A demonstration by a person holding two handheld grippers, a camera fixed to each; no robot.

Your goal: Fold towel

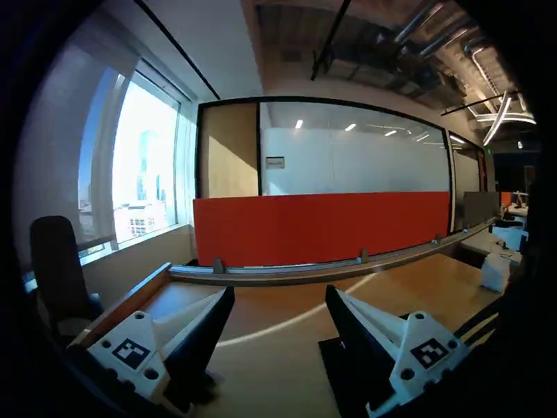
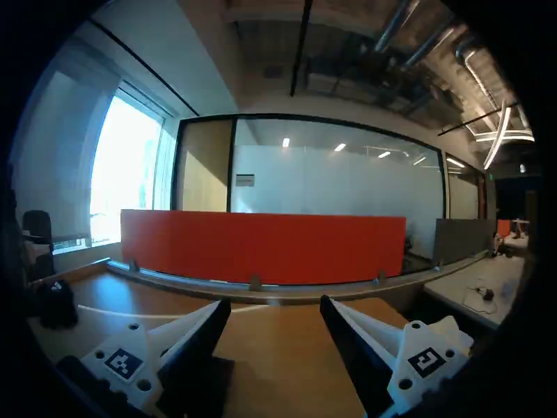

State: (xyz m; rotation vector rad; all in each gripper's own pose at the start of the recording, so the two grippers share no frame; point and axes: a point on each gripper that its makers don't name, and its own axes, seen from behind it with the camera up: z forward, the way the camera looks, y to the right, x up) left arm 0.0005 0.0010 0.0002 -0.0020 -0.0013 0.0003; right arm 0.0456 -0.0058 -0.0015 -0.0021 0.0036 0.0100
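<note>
Two left gripper (image 1: 278, 289) fingers spread wide, empty, over a wooden desk (image 1: 278, 362); a black chair (image 1: 56, 272) stands near left. The right gripper (image 2: 275, 299) is equally wide and empty; a white desk (image 2: 480, 289) lies far right. Where the towel lies, I cannot tell.

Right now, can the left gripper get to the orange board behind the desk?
Probably yes. The left gripper is open and holds nothing, and only bare wooden desk lies between it and the orange board. Nothing stands in the way, but it would have to travel forward first.
</note>
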